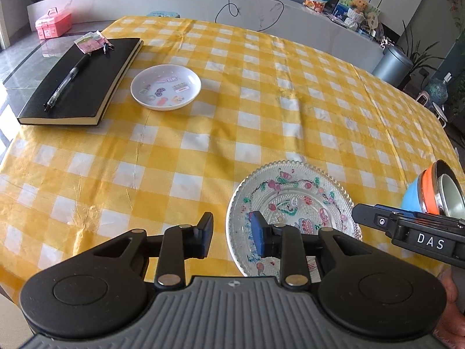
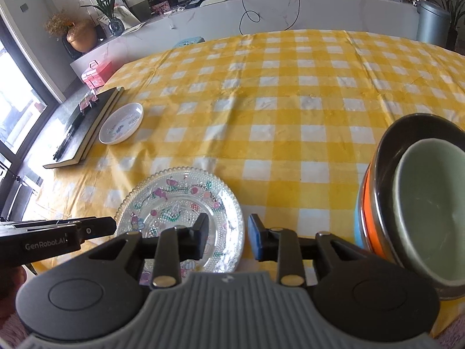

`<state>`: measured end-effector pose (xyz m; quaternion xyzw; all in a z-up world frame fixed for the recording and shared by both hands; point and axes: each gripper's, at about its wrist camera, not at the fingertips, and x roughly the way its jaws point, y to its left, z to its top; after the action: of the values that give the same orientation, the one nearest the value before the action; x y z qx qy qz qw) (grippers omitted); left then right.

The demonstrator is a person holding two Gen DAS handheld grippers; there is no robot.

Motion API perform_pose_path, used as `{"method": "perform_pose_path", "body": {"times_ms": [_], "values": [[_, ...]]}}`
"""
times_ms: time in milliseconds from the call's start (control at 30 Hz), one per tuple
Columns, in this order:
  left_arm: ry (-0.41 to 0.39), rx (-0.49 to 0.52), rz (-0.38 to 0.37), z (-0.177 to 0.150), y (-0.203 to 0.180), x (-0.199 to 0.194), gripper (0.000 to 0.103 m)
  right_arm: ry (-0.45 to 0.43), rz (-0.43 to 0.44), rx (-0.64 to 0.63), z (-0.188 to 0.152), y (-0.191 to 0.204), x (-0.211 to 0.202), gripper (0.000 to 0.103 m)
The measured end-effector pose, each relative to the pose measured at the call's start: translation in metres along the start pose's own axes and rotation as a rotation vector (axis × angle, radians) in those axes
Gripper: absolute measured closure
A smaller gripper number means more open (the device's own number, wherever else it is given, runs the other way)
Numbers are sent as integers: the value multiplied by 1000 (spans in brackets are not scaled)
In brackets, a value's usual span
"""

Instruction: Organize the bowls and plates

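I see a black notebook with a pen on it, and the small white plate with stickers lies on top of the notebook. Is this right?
Not quite. The small white plate lies on the tablecloth beside the black notebook, not on it; the pen is on the notebook. The left wrist view shows it.

Glass plate (image 2: 180,203) beside stacked bowls (image 2: 415,203)

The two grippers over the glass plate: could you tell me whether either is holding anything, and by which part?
Nothing is held. The left gripper and the right gripper both stand open with nothing between their jaws, above the glass plate.
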<state>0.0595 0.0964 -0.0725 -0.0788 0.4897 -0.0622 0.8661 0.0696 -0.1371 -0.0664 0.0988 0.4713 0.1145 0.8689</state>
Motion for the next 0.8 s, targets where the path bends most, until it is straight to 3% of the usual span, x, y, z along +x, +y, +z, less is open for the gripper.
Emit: {"method": "perform_pose_path", "body": {"times_ms": [200, 533, 800], "values": [[-28, -34, 54, 16, 15, -3, 60, -7, 8, -42, 18, 18, 4, 58], [-111, -28, 130, 52, 45, -10, 58, -2, 32, -97, 60, 57, 33, 49], [-163, -62, 145, 84, 68, -1, 58, 43, 95, -46, 93, 77, 74, 46]]}}
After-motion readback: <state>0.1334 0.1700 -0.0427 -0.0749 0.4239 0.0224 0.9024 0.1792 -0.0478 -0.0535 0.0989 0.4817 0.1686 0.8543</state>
